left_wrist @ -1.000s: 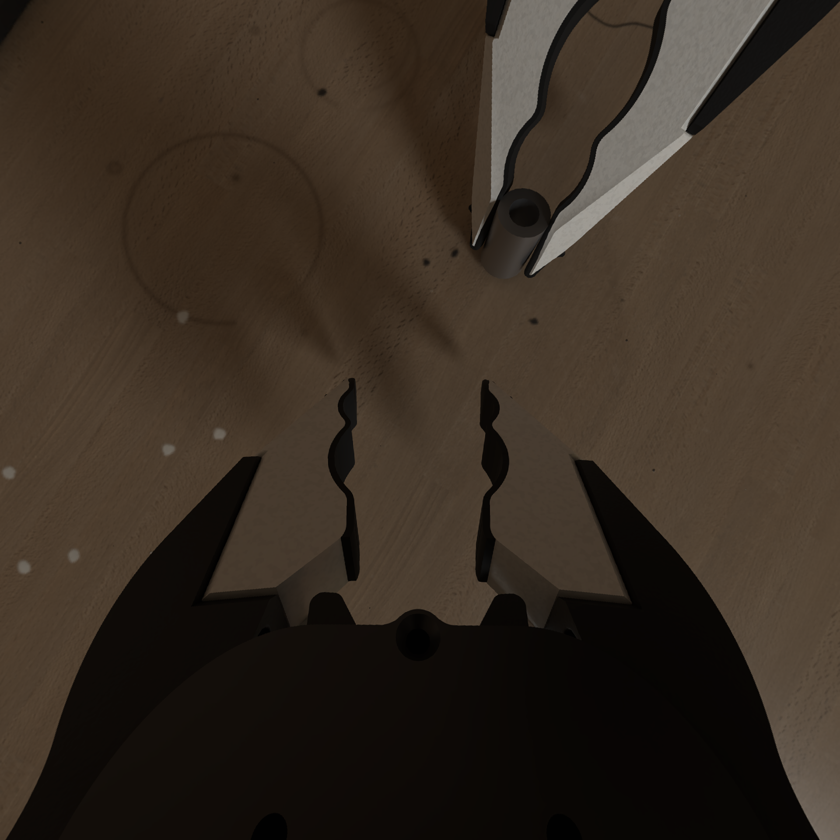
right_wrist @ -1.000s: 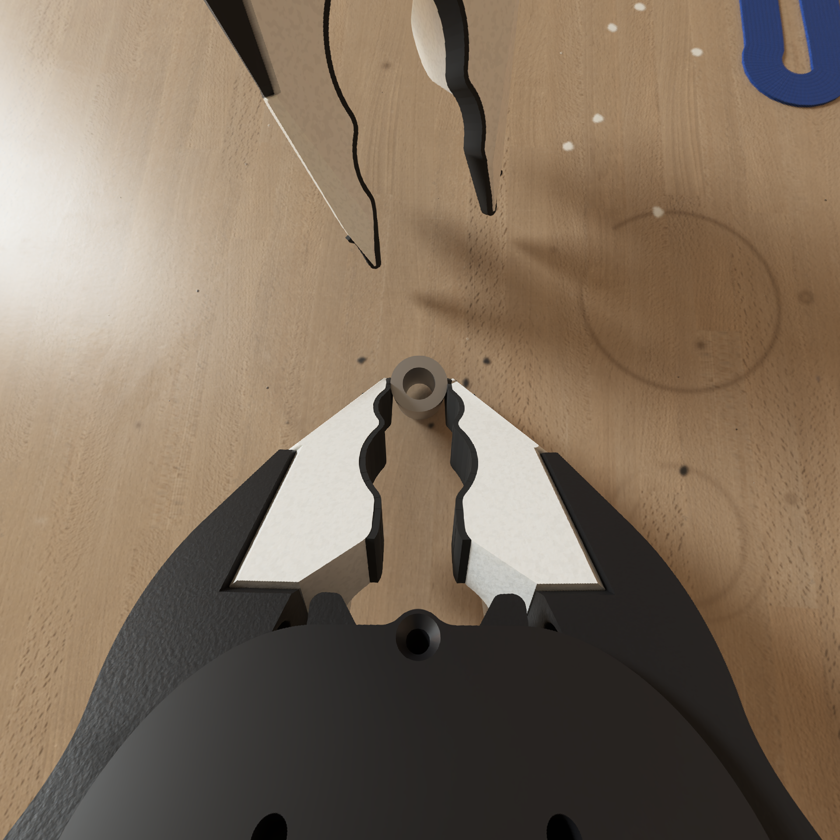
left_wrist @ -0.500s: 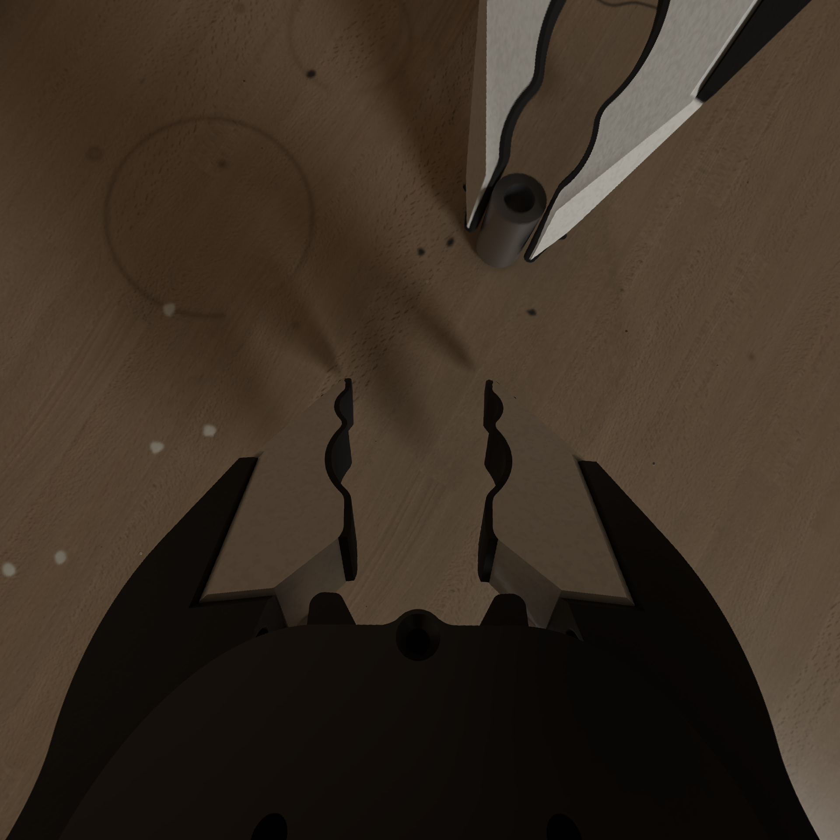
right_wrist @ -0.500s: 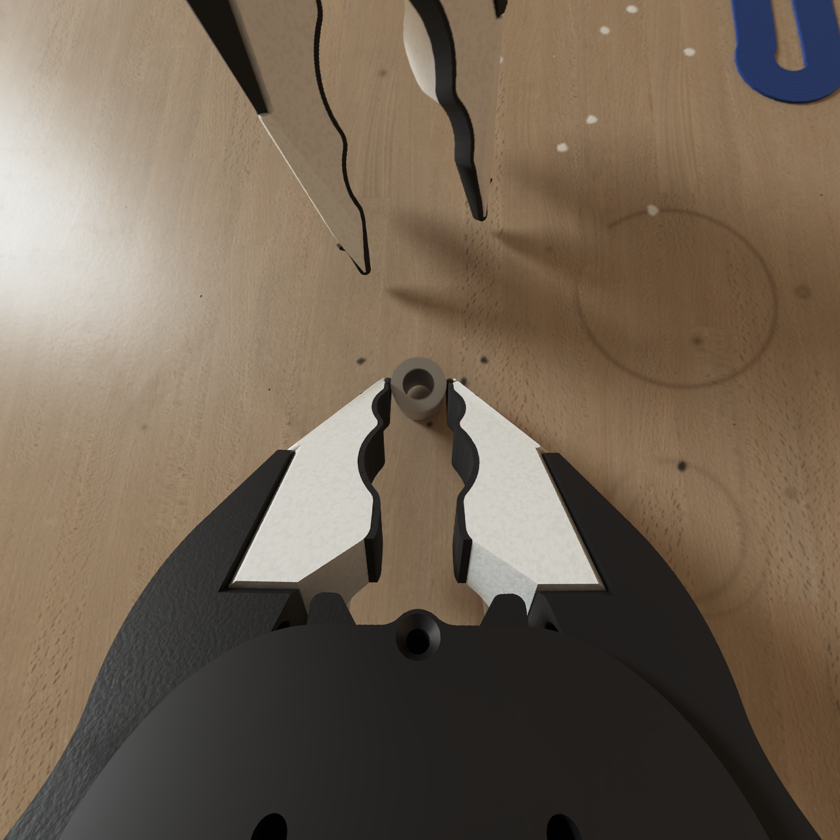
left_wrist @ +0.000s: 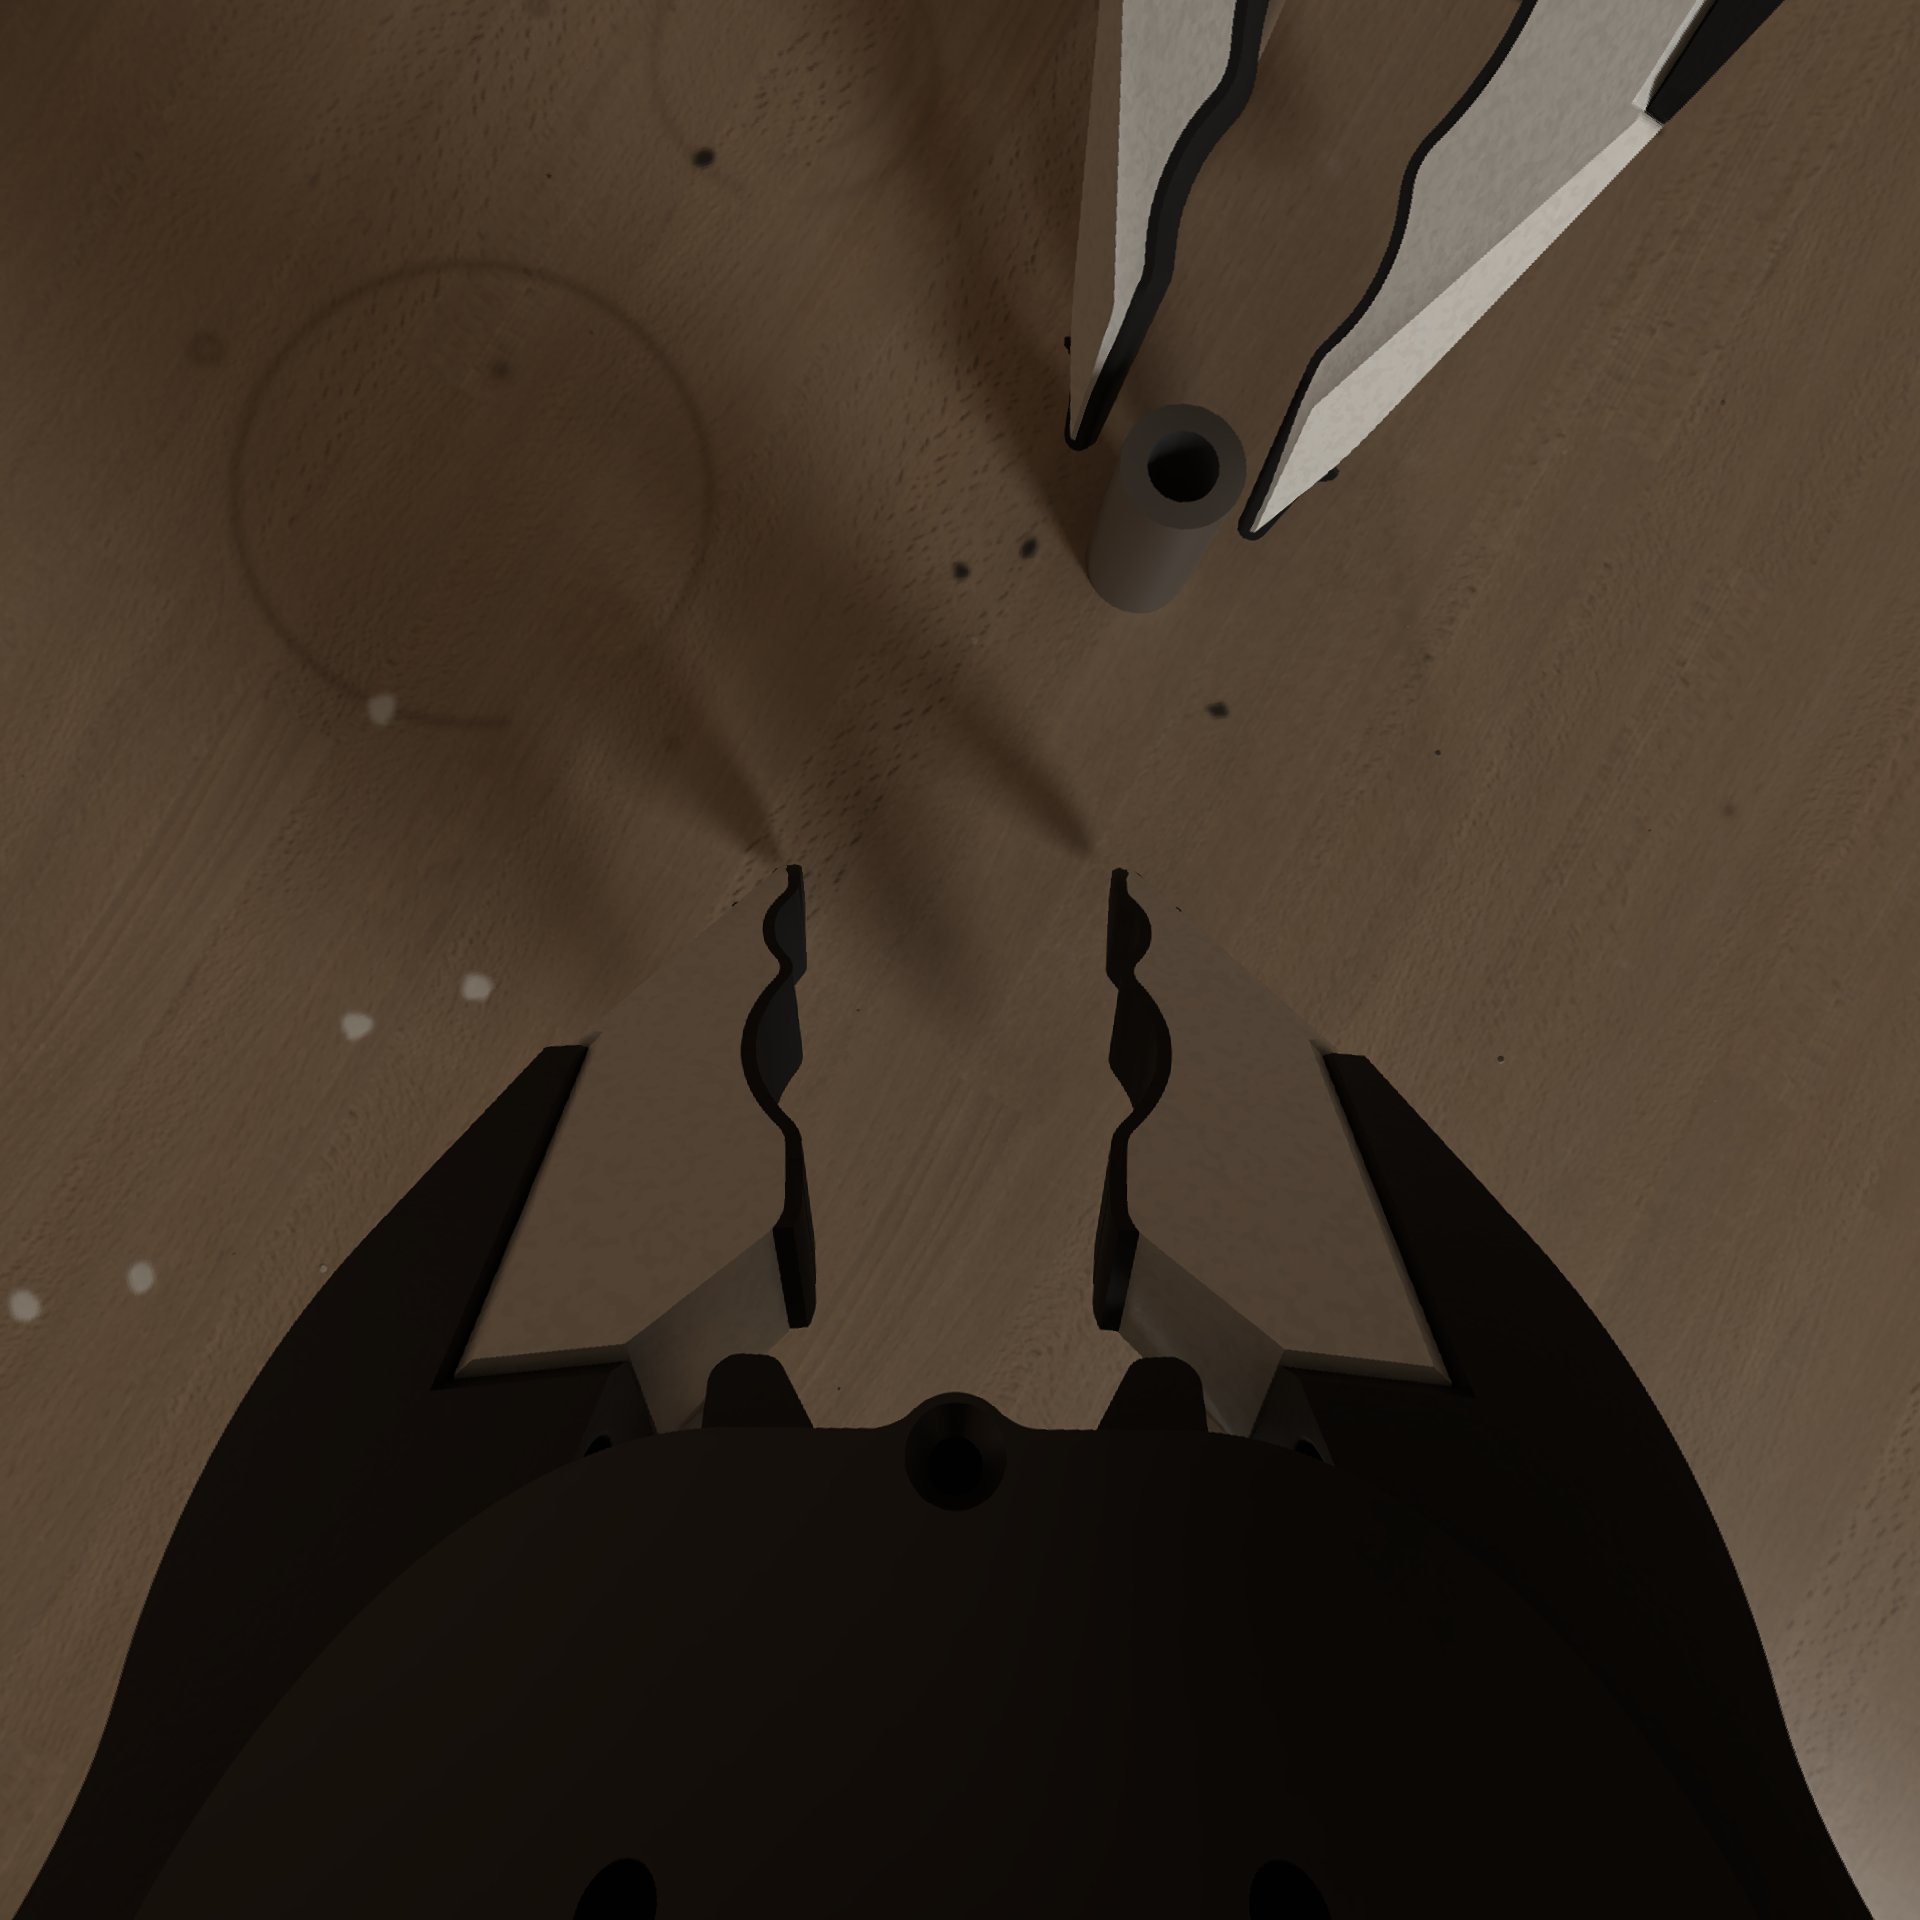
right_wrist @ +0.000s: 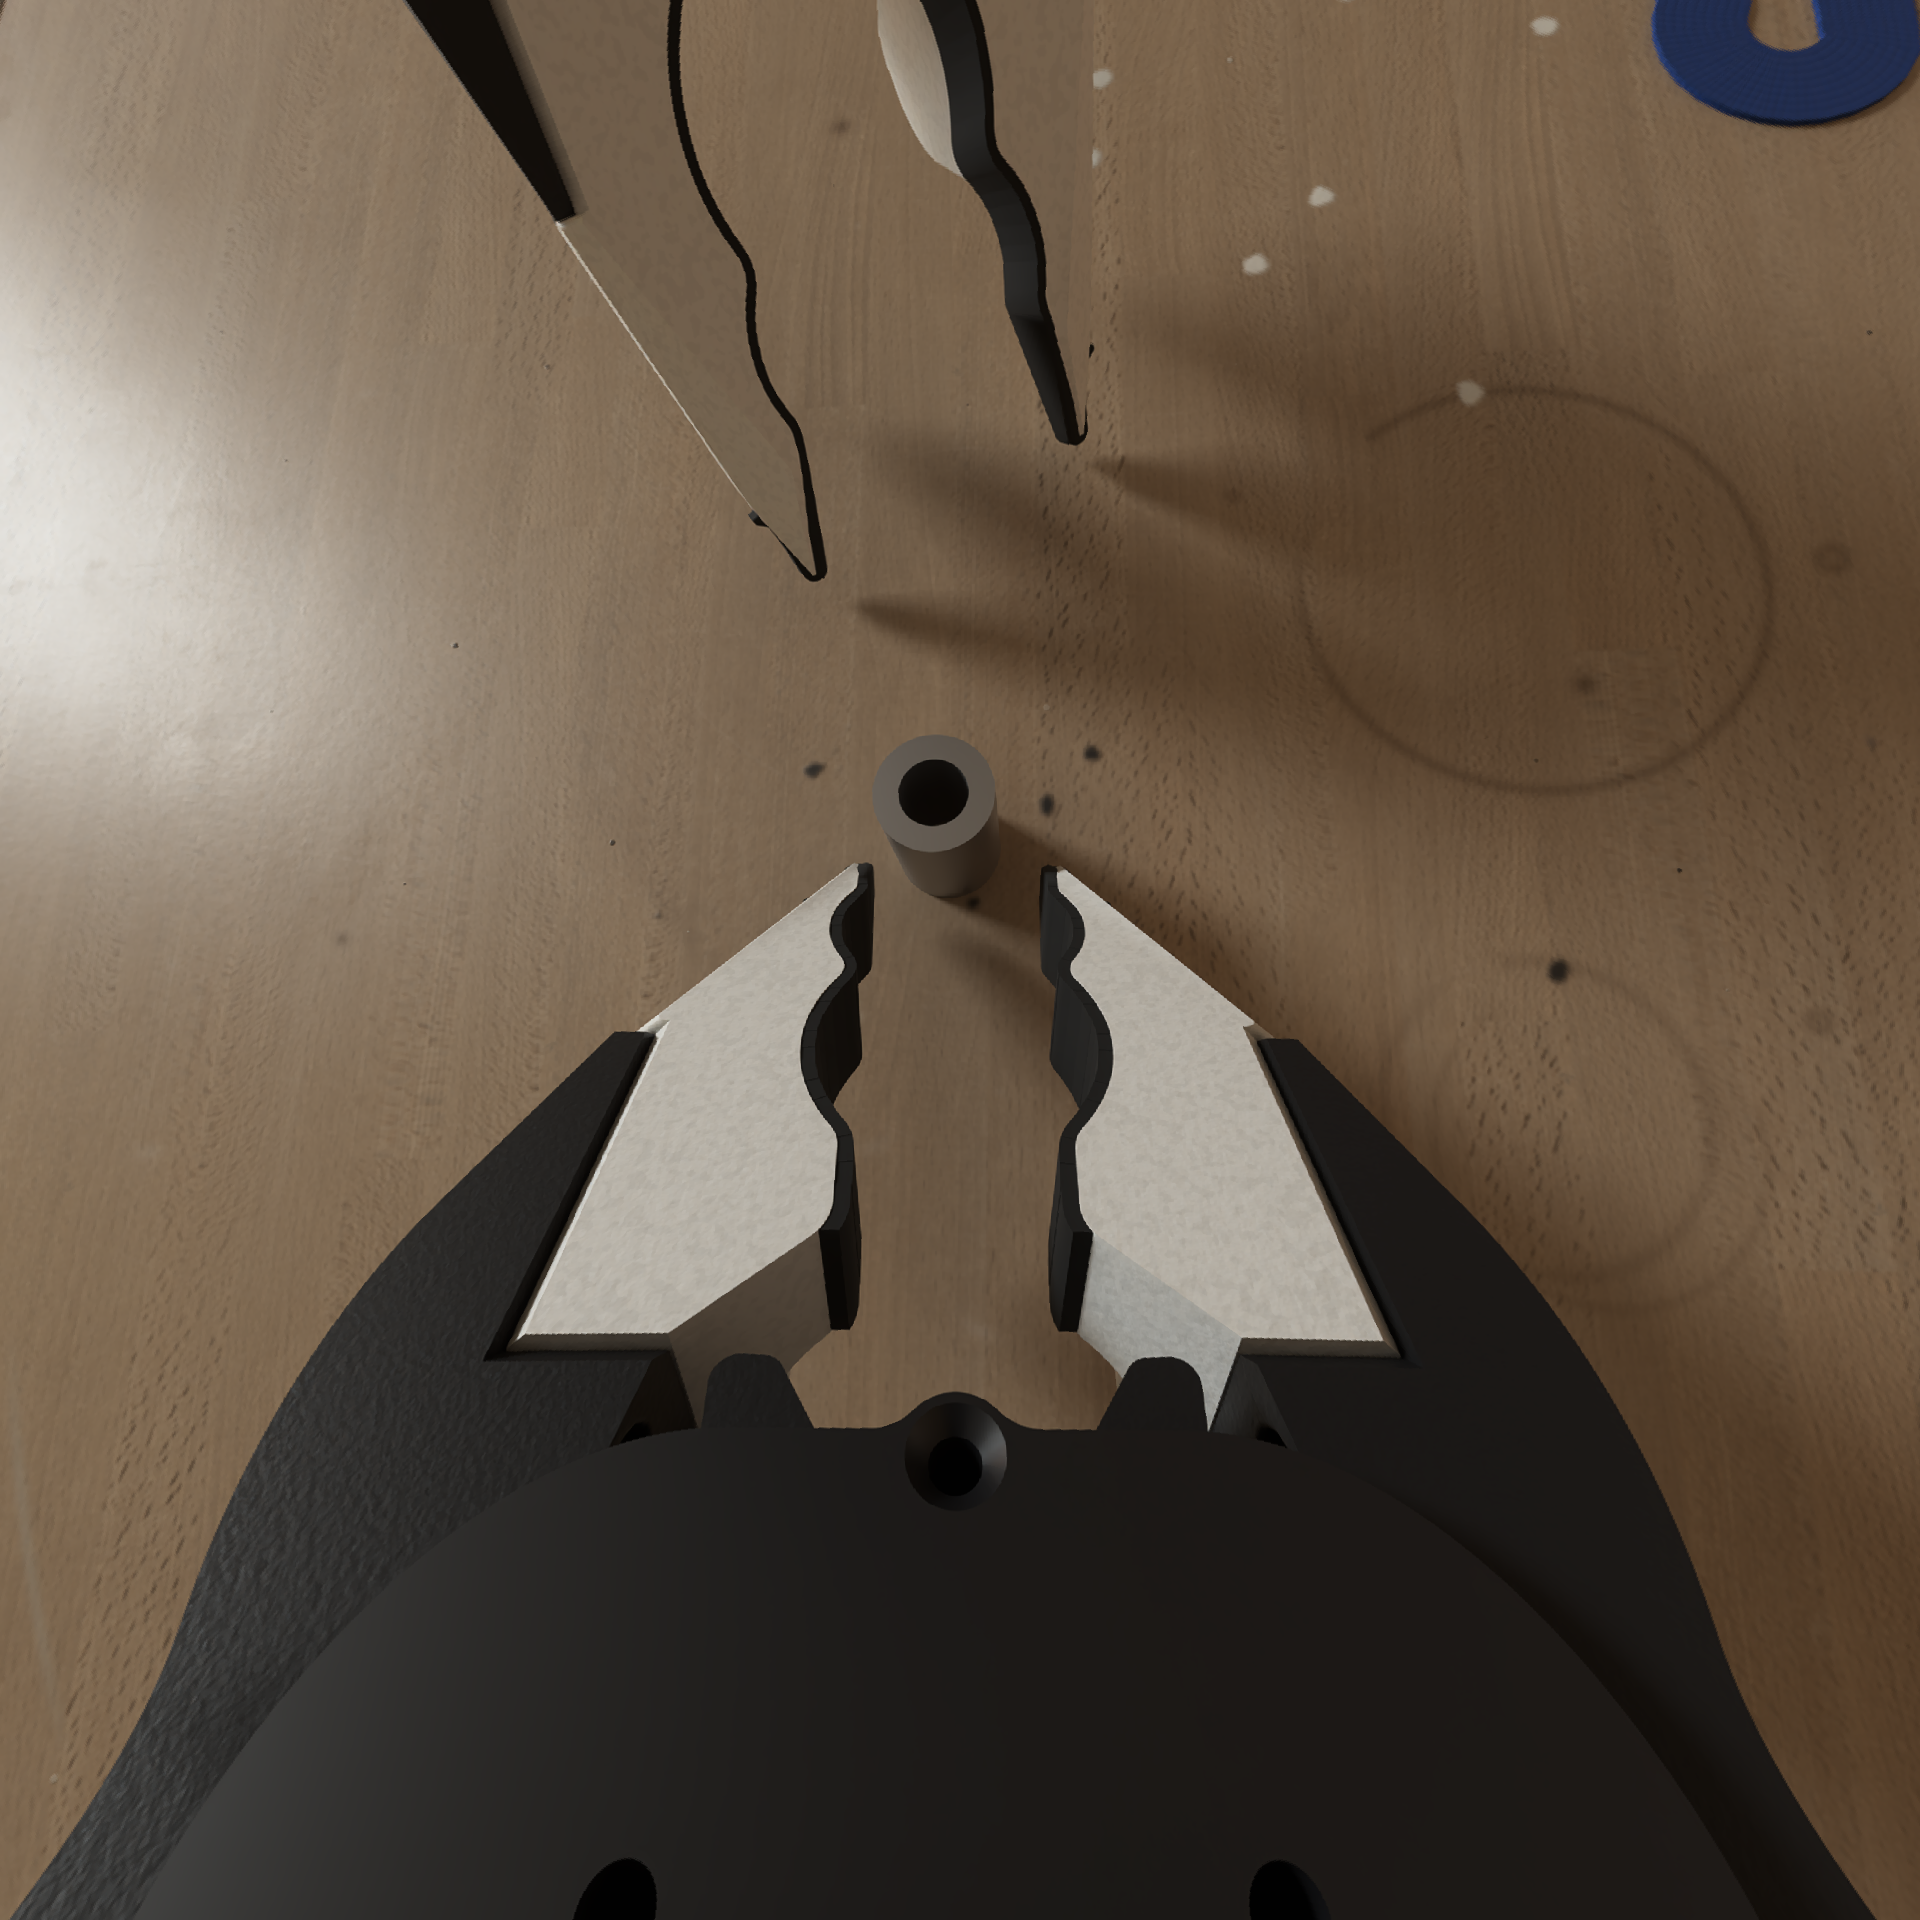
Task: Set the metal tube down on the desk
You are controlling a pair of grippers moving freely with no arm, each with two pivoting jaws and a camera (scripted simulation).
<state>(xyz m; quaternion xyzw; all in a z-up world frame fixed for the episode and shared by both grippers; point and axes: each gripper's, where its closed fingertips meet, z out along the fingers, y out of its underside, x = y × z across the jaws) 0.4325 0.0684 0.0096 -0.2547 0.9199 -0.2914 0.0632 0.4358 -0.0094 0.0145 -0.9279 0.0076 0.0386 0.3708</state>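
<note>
The metal tube (right_wrist: 940,826) stood upright on the wooden table (right_wrist: 312,831), open end up, just past the tips of the right tool (right_wrist: 956,883), whose fingers were spread with a gap on both sides of it, so nothing was gripping it. The left tool (left_wrist: 954,883) was wide open too and empty, with the tube off at about 1 o'clock from it. A blue ring-shaped thing (right_wrist: 1787,62) sat way out at 1 o'clock in the right wrist view.

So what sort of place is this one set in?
Probably a well-used wooden desk or workbench: faint ring stains mark the wood, pale flecks and dark spots are scattered across it, and a small metal tube stands on it near a blue looped object at the far edge.
</note>
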